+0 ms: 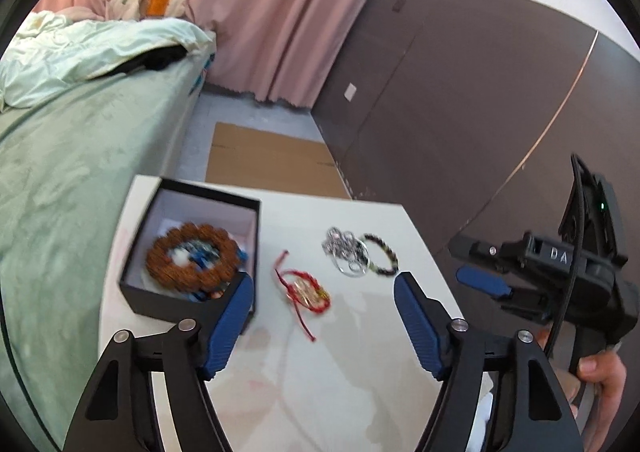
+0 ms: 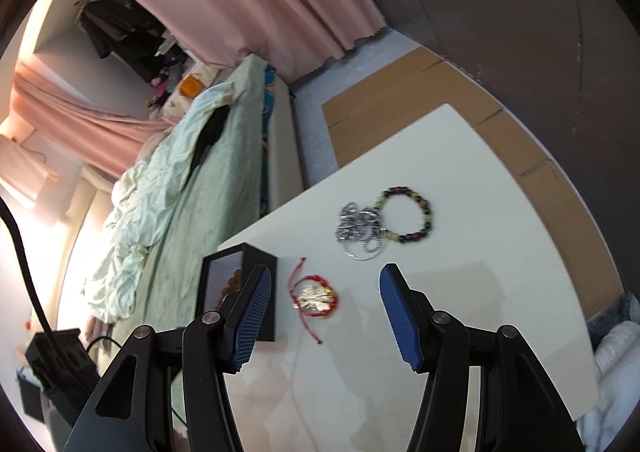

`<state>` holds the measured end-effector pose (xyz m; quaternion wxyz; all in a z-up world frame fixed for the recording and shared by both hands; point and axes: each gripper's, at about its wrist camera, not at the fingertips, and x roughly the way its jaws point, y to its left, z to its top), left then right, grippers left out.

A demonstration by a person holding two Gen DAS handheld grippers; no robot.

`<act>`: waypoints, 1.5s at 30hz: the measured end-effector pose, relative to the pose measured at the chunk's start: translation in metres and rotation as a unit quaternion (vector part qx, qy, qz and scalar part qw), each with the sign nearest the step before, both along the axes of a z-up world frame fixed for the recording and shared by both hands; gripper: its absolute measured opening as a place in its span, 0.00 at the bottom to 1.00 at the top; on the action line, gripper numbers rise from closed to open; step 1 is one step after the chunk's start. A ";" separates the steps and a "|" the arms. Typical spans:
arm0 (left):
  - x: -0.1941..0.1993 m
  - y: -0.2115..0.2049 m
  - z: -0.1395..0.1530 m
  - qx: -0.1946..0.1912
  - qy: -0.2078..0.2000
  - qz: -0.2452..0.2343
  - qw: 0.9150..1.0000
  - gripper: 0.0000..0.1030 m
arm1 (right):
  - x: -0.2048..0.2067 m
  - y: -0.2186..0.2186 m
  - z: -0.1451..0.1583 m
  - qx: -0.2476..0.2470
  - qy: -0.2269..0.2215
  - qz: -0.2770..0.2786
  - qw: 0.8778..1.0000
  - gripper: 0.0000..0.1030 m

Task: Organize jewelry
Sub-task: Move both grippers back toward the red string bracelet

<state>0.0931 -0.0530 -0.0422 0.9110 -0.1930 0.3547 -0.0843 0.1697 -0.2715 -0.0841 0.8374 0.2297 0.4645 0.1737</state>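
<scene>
A black box (image 1: 136,284) with a white lining stands at the left of the white table (image 1: 320,372) and holds a brown bead bracelet (image 1: 192,260) over some blue pieces. A red cord bracelet with a gold charm (image 1: 306,292) lies right of the box. Behind it lie a silver chain pile (image 1: 346,250) and a dark bead bracelet (image 1: 382,254). My left gripper (image 1: 324,312) is open and empty, hovering in front of the red cord bracelet. My right gripper (image 2: 326,312) is open and empty above the red cord bracelet (image 2: 316,298); the box (image 2: 256,292), silver chain (image 2: 360,230) and bead bracelet (image 2: 406,214) show there too. The right gripper also shows in the left wrist view (image 1: 480,284).
A bed with green bedding (image 1: 80,156) runs along the table's left side. Flat cardboard (image 1: 272,164) lies on the floor behind the table. A dark wall panel (image 1: 480,92) and pink curtains (image 1: 272,12) stand beyond.
</scene>
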 end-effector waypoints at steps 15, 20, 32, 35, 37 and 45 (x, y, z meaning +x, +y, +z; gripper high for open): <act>0.013 -0.049 -0.046 0.065 0.055 -0.015 0.996 0.71 | 0.000 -0.042 -0.005 -0.011 0.038 -0.016 0.999 0.56; 0.020 -0.057 -0.061 0.089 0.076 -0.008 0.993 0.71 | -0.004 -0.054 -0.008 -0.015 0.049 -0.017 0.999 0.56; 0.036 -0.067 -0.091 0.144 0.118 0.018 0.982 0.71 | -0.005 -0.068 -0.010 -0.006 0.055 -0.026 0.998 0.56; 0.037 -0.069 -0.092 0.156 0.113 0.021 0.981 0.71 | -0.005 -0.068 -0.009 -0.007 0.055 -0.026 0.998 0.56; 0.037 -0.071 -0.093 0.165 0.112 0.020 0.980 0.70 | -0.006 -0.068 -0.008 -0.011 0.054 -0.024 0.998 0.56; 0.041 -0.073 -0.089 0.195 0.114 0.006 0.974 0.03 | -0.005 -0.060 -0.008 -0.007 0.057 -0.011 0.998 0.56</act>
